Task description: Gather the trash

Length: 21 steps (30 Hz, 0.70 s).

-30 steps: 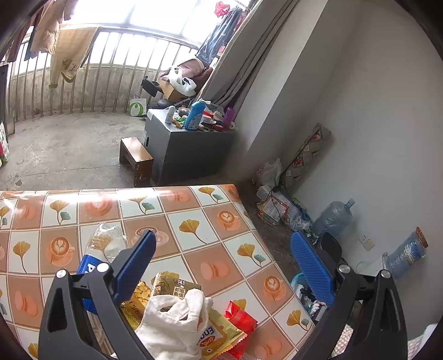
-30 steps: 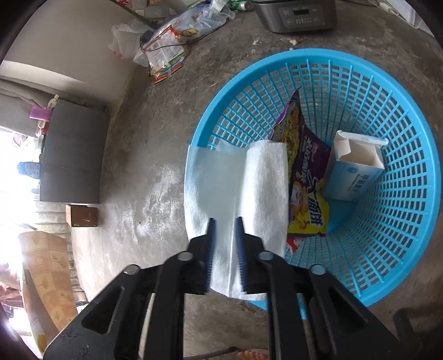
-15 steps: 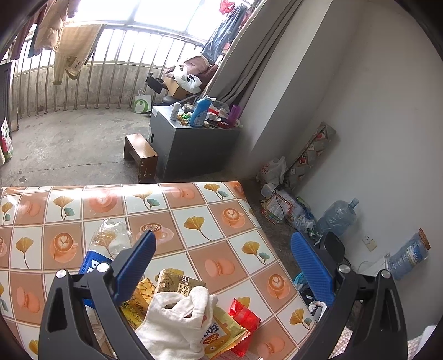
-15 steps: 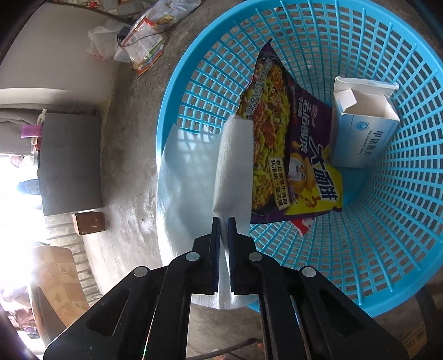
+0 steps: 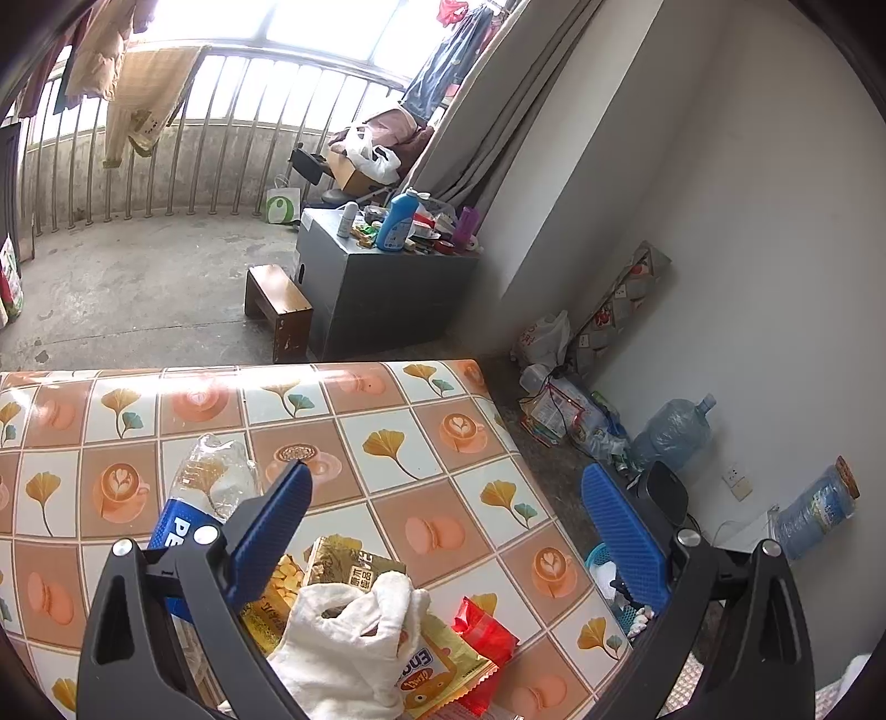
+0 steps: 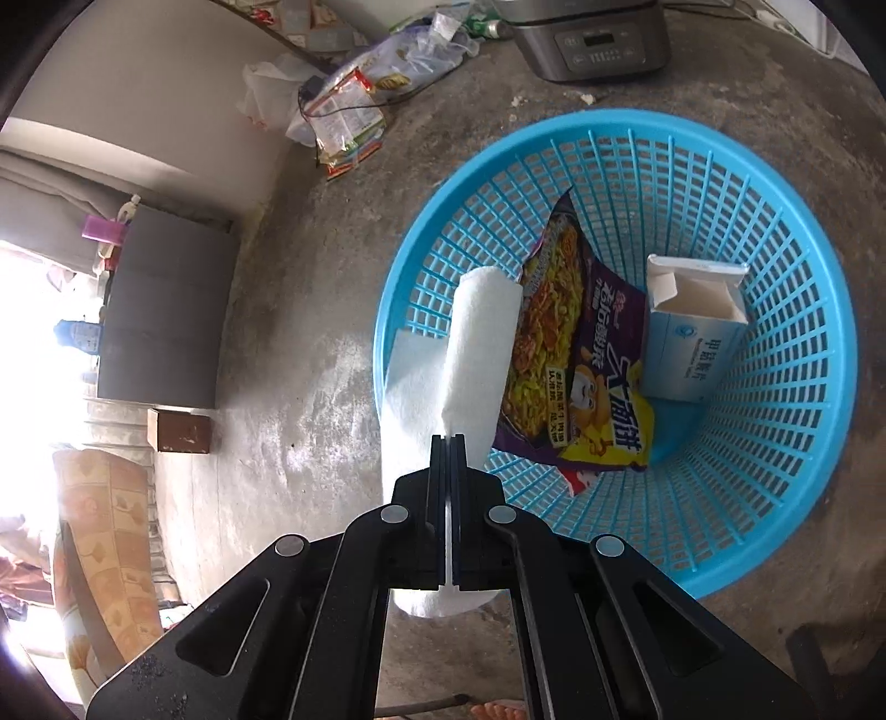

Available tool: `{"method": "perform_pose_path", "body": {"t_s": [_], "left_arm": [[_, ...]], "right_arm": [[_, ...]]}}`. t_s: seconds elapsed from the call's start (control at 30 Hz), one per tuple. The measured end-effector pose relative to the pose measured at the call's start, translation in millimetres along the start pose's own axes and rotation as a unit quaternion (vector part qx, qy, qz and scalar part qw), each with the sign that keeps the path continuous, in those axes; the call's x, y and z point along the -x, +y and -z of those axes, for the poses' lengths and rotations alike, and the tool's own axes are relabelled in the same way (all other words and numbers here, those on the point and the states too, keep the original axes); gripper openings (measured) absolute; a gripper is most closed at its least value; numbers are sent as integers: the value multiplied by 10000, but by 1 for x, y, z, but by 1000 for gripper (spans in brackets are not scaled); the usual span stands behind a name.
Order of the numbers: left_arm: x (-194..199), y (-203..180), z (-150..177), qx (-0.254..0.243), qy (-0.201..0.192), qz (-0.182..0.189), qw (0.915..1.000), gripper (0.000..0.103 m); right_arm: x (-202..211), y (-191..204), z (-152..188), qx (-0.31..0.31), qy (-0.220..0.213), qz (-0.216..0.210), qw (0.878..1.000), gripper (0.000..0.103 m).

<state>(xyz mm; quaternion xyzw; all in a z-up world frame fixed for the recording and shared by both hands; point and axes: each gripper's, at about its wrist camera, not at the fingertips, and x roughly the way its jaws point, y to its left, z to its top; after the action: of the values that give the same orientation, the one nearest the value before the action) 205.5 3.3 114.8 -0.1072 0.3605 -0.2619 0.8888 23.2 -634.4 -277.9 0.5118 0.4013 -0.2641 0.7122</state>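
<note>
On grey concrete floor, our right gripper pinches white folded tissue over round blue plastic basket's rim; released here, it may drape outside.

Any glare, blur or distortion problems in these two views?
Left wrist view: window blown out, tablecloth sharp, straight lines bowed by the fisheye. Right wrist view: left edge overexposed, blue basket and noodle wrapper crisp, print readable; no motion blur.
</note>
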Motion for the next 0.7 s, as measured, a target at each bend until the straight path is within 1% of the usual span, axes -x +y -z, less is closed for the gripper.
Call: {"method": "perform_pose_path", "body": {"t_s": [0.13,0.23,0.3,0.43,0.53,0.6,0.63,0.67,0.7], "left_arm": [[3,-1,1,-25,-45,29,10000,96],[6,-1,2,-54,-80,37,9999,96],[8,-1,2,-59,-100,45,9999,96],[11,-1,3,-58,-120,56,9999,96],[13,-2,3,-66,-135,67,9999,96],[15,-4,3,-71,-153,87,9998,96],[16,-4,4,-72,-170,94,9998,96],[17,-5,4,-76,-183,106,9997,96],[18,-5,5,-77,-192,110,9997,96]], "right_arm": [[29,-11,-2,-77,-424,18,9991,0],[49,-17,-2,-25,-782,252,9966,0],[57,-25,-3,-113,-944,384,9947,0],[53,-35,-5,-190,-957,602,9934,0],[41,-34,-9,-180,-949,917,9911,0],[34,-35,-11,-231,-879,1126,9895,7],[31,-38,-11,-261,-833,1127,9898,9],[26,-38,-11,-266,-756,1131,9903,19],[25,-38,-10,-249,-734,1240,9892,29]]}}
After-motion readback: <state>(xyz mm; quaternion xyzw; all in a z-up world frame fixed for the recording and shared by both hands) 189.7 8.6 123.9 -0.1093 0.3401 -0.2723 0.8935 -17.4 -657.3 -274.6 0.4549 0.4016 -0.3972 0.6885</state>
